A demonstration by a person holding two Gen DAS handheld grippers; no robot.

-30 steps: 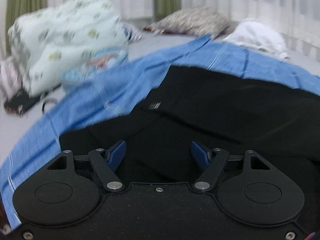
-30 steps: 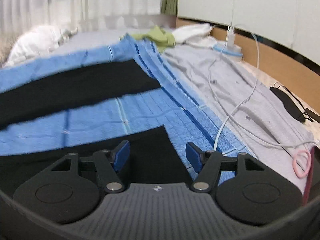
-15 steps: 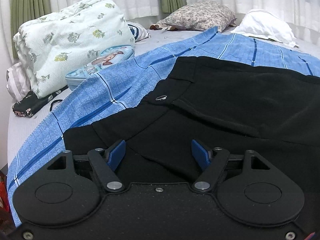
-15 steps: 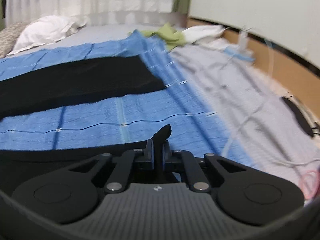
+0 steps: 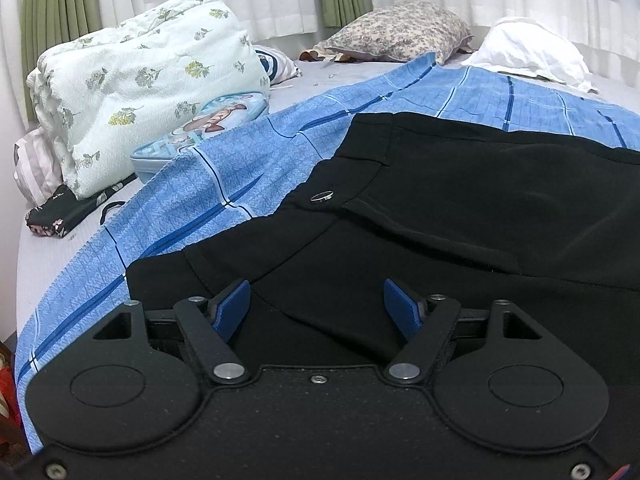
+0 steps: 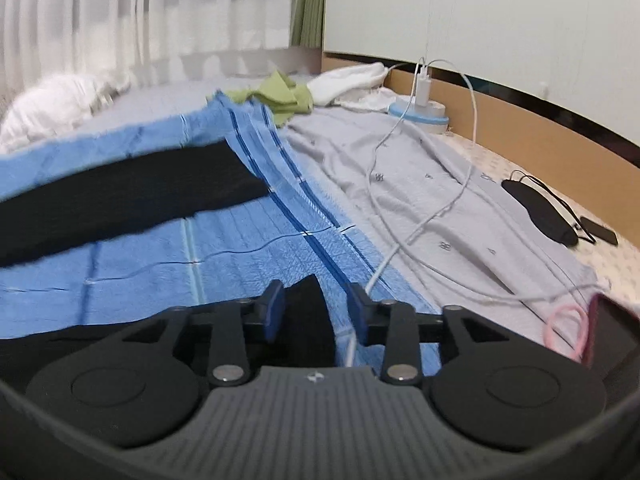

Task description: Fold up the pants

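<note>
While hovering low over the waistband end of the black pants [image 5: 460, 200], left gripper [image 5: 316, 312] with jaws wide apart, nothing between the blue pads. Pants spread flat on blue checked sheet [image 5: 224, 184] across the bed, metal button [image 5: 322, 197] facing up. Pale blue cartoon-print pouch [image 5: 200, 128] closed, tucked against the folded floral quilt [image 5: 140, 84]; contents hidden. Right gripper [image 6: 316, 312] with jaws part open and just been opening; corner of a pants leg hem [image 6: 308, 312] standing up between the pads, contact with them not clear. Second leg [image 6: 132, 196] stretched across the sheet further off. White charging cable [image 6: 400, 216] trailing over grey cover. Versus half a second ago: right jaws then pinched on that hem corner, now released. Left view nearly unchanged, sharper than a second ago.
</note>
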